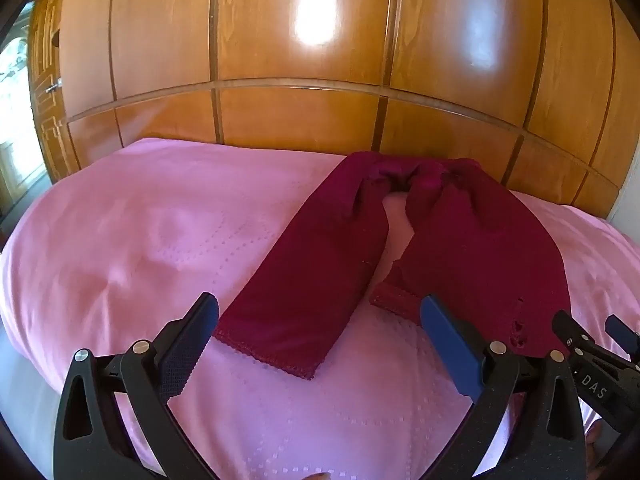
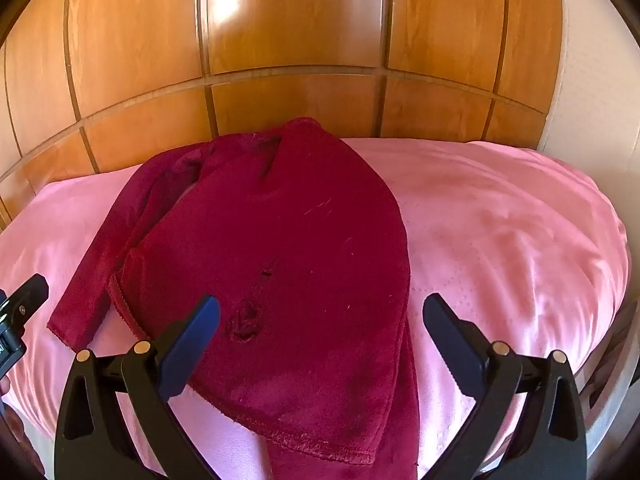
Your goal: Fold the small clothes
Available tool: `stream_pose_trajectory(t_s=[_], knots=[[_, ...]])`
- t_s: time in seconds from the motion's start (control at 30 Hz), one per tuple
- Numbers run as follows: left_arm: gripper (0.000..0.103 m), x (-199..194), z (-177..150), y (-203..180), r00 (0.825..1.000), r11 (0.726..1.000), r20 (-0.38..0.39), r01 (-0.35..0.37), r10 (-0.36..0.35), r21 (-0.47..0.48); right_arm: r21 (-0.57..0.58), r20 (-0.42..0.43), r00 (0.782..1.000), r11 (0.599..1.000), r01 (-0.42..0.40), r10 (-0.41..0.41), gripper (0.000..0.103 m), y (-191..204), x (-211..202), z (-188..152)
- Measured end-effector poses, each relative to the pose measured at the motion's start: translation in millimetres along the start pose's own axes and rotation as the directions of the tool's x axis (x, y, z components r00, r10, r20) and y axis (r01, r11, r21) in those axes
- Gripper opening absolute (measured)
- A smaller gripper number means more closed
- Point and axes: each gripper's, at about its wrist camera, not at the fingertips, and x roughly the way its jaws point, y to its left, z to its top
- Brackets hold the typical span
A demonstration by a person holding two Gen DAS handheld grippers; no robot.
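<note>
A dark red fleece garment (image 1: 320, 264) lies flat on the pink bedspread (image 1: 140, 232), its two long parts splayed apart with the near hems toward me. It also shows in the right wrist view (image 2: 288, 248), with a small hole (image 2: 244, 324) in the fabric. My left gripper (image 1: 320, 312) is open and empty, hovering over the near hem of the left part. My right gripper (image 2: 320, 312) is open and empty above the near end of the right part; it also shows at the left wrist view's right edge (image 1: 592, 344). The left gripper's tip shows in the right wrist view (image 2: 24, 304).
A glossy wooden wardrobe wall (image 1: 304, 112) stands right behind the bed. A window (image 1: 16, 92) is at the far left. The bed's rounded edge (image 2: 616, 280) drops off at the right, next to a white wall (image 2: 592, 80).
</note>
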Motion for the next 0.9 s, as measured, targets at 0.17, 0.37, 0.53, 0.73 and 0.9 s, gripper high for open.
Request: stream_pose_trajectory(t_s=[0.17, 0.37, 0.53, 0.73, 0.9], knots=[[0.1, 1.7, 3.0, -1.9, 1.0, 1.0, -0.012, 0.009, -0.009, 0.002, -0.004, 0.001, 1.0, 1.0, 0.0, 0.0, 0.101, -0.8, -0.5, -0.7], [0.1, 4.4, 2.5, -1.6, 1.0, 1.0, -0.021, 0.011, -0.01, 0.006, -0.016, 0.0, 1.0, 1.0, 0.0, 0.0, 0.101, 1.5, -0.8, 0.6], [0.1, 5.3, 0.4, -0.9, 1.0, 1.0, -0.027, 0.013, -0.013, 0.007, -0.021, -0.009, 1.0, 1.0, -0.005, 0.004, 0.101, 2.5, 0.2, -0.1], [0.1, 9.4, -2.8, 1.6, 0.999, 1.0, -0.04, 0.002, -0.002, 0.016, -0.023, -0.009, 1.0, 1.0, -0.015, 0.015, 0.101, 0.9, -1.1, 0.9], [0.1, 10.5, -2.8, 3.5, 0.999, 1.0, -0.039, -0.018, 0.019, 0.021, -0.013, -0.011, 1.0, 1.0, -0.02, 0.02, 0.101, -2.5, -1.6, 2.7]])
